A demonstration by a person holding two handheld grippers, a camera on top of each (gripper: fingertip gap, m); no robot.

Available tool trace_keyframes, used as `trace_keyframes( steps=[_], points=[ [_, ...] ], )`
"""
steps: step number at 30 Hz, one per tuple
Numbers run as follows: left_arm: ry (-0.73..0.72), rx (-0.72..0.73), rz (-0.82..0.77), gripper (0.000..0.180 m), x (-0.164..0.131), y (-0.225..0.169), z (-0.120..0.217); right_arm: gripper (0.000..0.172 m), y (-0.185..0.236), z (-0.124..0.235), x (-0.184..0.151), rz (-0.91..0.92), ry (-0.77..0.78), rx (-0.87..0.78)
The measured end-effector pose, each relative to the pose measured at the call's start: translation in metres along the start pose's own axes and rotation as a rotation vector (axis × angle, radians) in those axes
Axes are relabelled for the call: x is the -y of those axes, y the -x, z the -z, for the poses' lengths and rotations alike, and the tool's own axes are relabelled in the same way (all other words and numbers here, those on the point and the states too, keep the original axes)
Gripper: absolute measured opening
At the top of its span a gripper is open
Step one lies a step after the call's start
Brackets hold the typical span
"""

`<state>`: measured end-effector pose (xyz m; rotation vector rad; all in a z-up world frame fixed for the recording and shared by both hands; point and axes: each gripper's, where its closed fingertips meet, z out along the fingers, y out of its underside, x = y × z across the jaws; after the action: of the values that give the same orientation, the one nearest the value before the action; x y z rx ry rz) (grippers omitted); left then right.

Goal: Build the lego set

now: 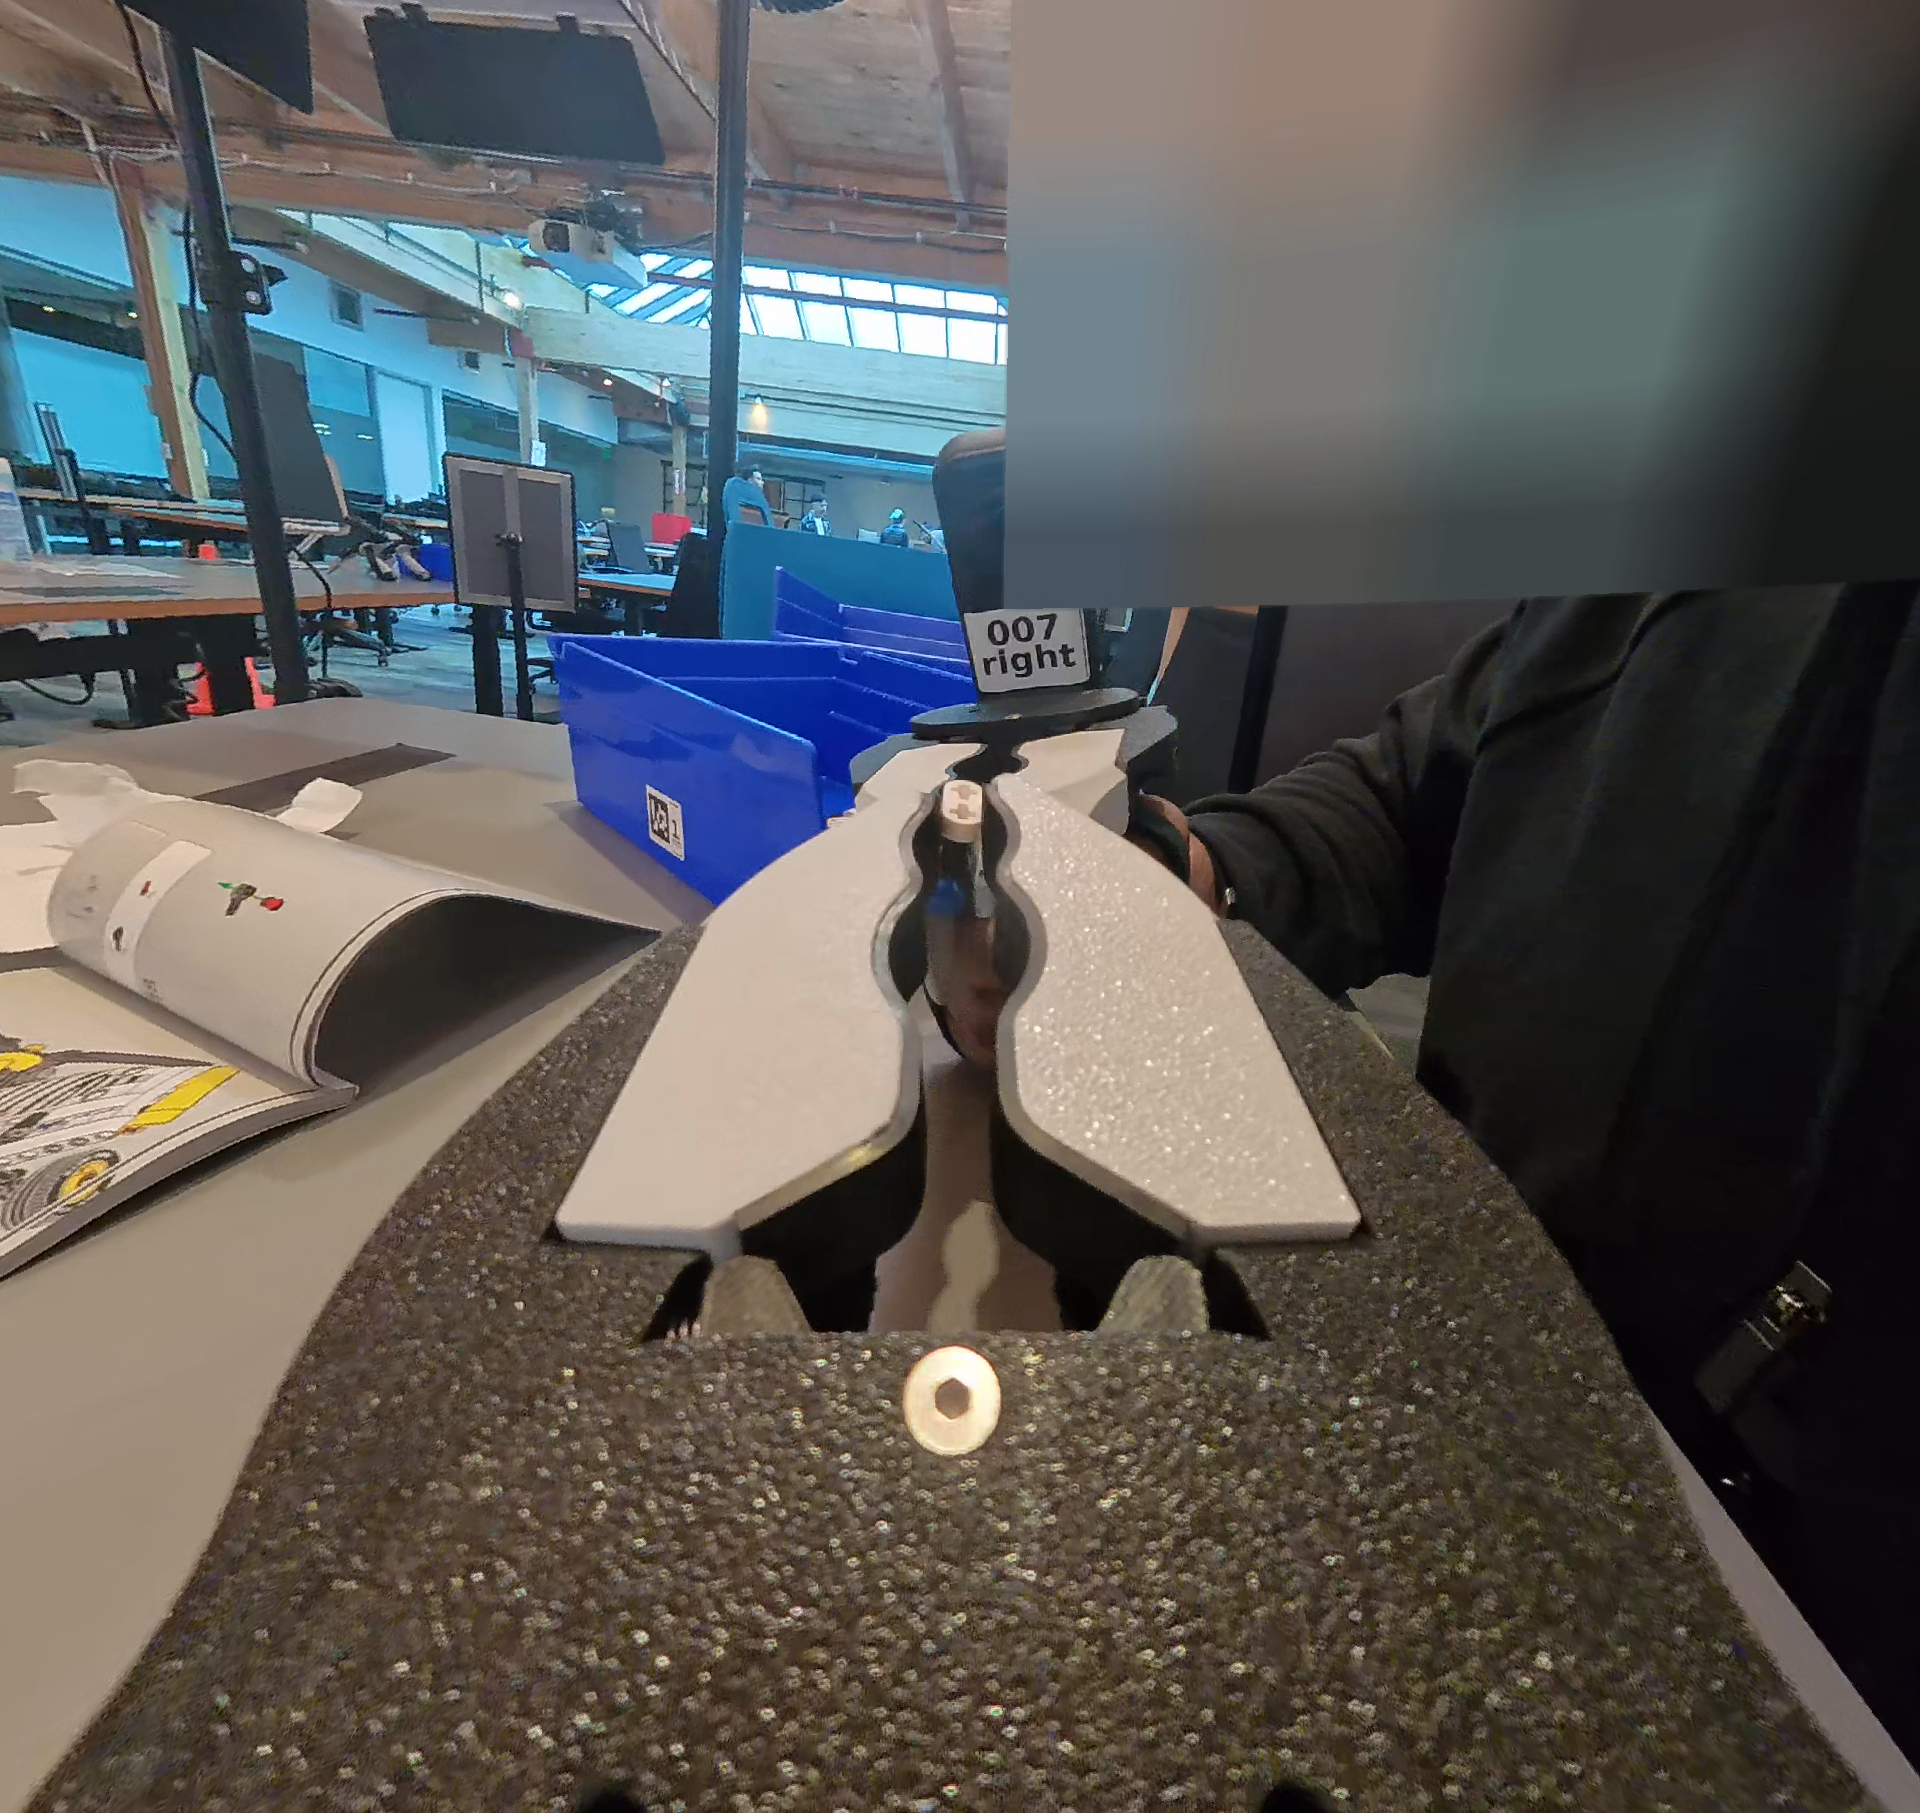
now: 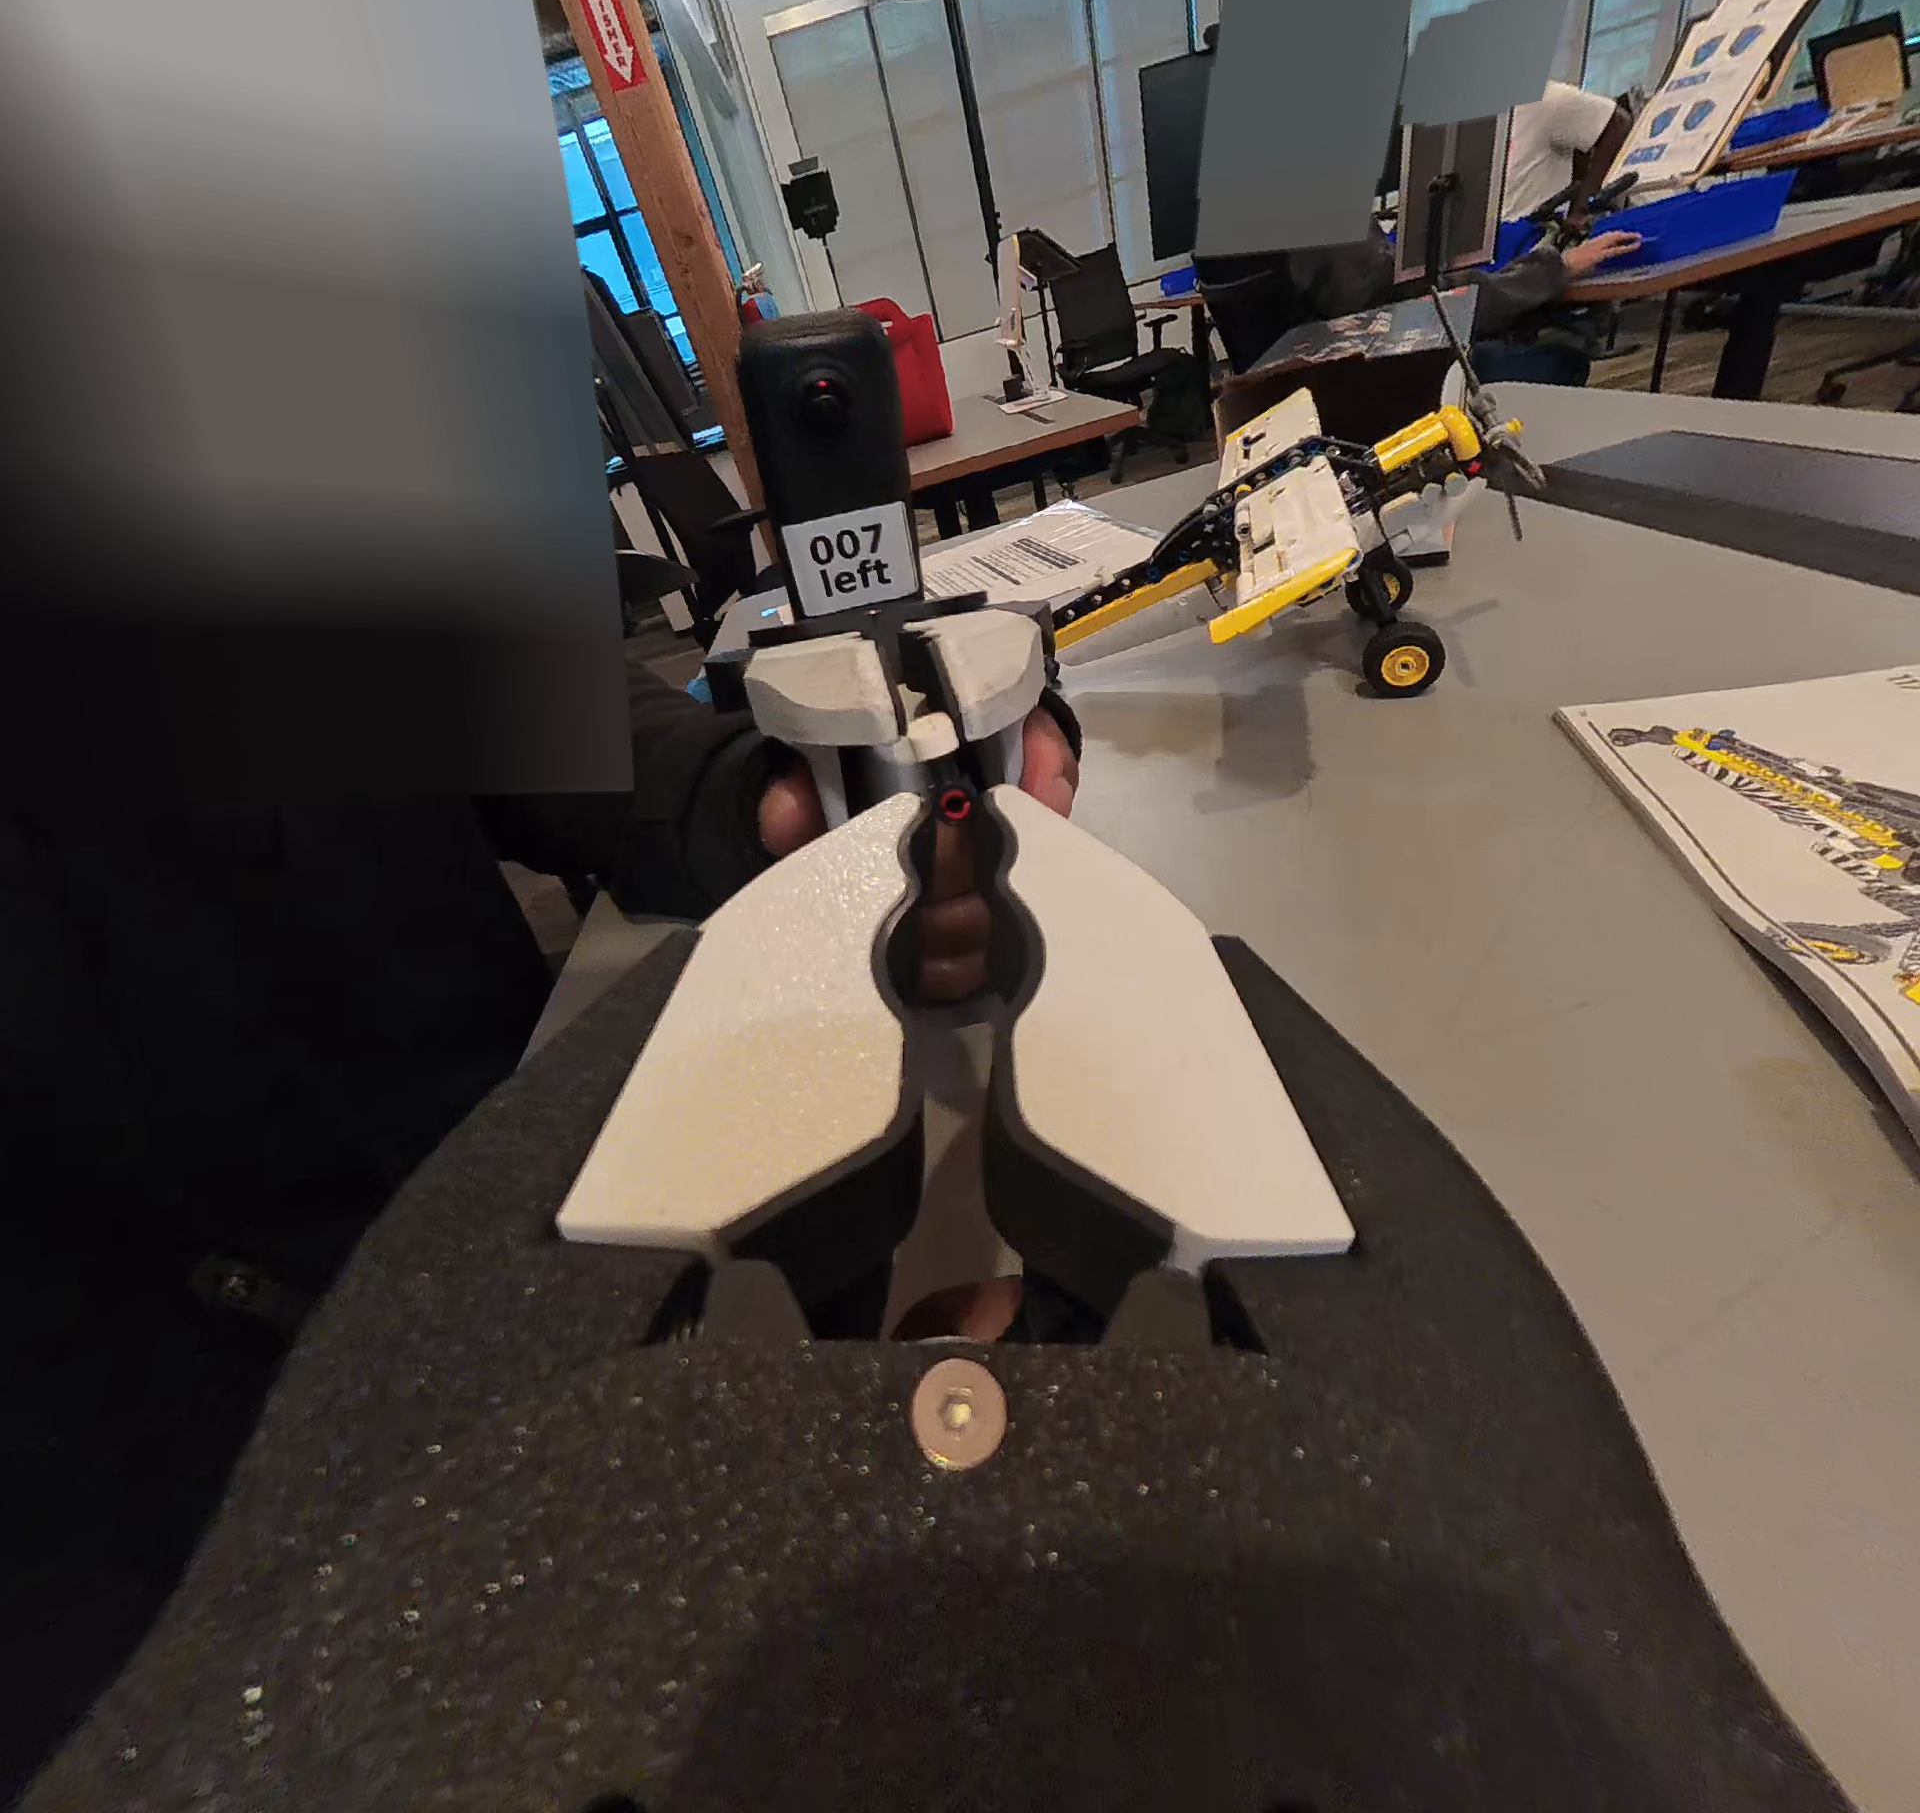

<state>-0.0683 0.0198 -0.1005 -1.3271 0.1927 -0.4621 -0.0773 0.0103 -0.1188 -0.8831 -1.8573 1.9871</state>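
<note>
The two grippers face each other tip to tip above the grey table (image 2: 1403, 911). My left gripper (image 1: 961, 813) is shut on a small white connector (image 1: 961, 805) with cross-shaped holes, held at its fingertips. It also shows in the right wrist view (image 2: 928, 733), between the left gripper's fingers (image 2: 821, 693). My right gripper (image 2: 953, 807) is shut on a thin black pin with a red ring end (image 2: 953, 804). The pin runs up to the white connector. In the left wrist view a black rod with a blue part (image 1: 948, 896) shows in the gap under the connector. The right gripper (image 1: 1060, 761) is just beyond.
Blue bins (image 1: 686, 766) stand behind the grippers. An open booklet (image 1: 260, 942) and crumpled white paper (image 1: 73, 797) lie to the left. A yellow and white toy plane model (image 2: 1309, 527) and a booklet (image 2: 1766, 828) sit to the right. A dark sleeve (image 1: 1558, 828) is close by. The grippers are tip to tip, or close to it.
</note>
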Motion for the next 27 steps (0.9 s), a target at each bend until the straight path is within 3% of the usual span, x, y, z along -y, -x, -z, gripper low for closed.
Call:
trace_keyframes(
  steps=[12,27],
  points=[
    [0.017,-0.062,-0.037,0.007,-0.001,-0.01,0.001,0.006,0.008,0.0,0.0,0.1,0.005,0.014],
    [-0.015,-0.066,-0.078,0.008,0.001,-0.012,-0.001,0.006,0.017,-0.006,0.0,-0.03,-0.026,0.078]
  ],
)
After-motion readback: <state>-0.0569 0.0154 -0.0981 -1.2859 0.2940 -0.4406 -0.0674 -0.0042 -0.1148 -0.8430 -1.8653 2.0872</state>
